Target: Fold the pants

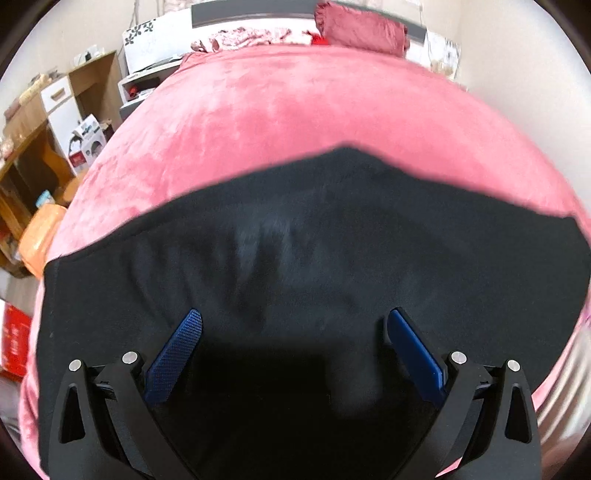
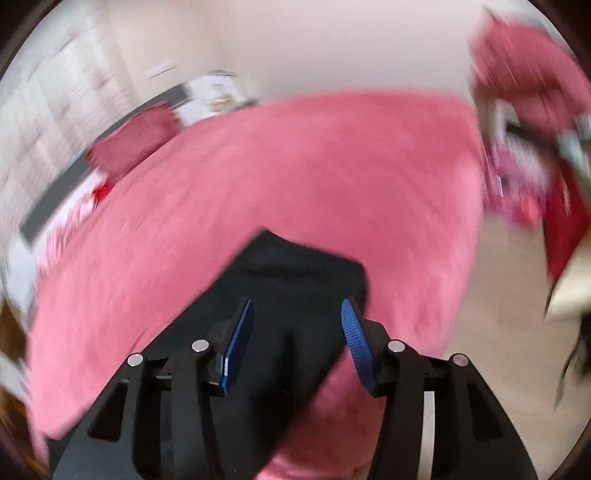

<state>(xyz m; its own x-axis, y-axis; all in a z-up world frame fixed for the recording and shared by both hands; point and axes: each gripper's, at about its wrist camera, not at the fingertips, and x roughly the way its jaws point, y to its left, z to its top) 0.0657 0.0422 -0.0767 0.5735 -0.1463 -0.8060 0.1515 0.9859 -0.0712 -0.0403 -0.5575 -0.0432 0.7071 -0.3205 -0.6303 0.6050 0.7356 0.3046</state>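
Black pants lie spread flat on a pink bed cover, filling the lower half of the left wrist view. My left gripper is wide open just above the cloth, with blue pads apart and nothing between them. In the blurred right wrist view one end of the black pants lies on the pink bed cover. My right gripper is open above that end, empty.
A dark red folded blanket and patterned pillows sit at the head of the bed. Wooden shelves with boxes stand at the left. In the right wrist view, floor and a red and pink pile are at the right.
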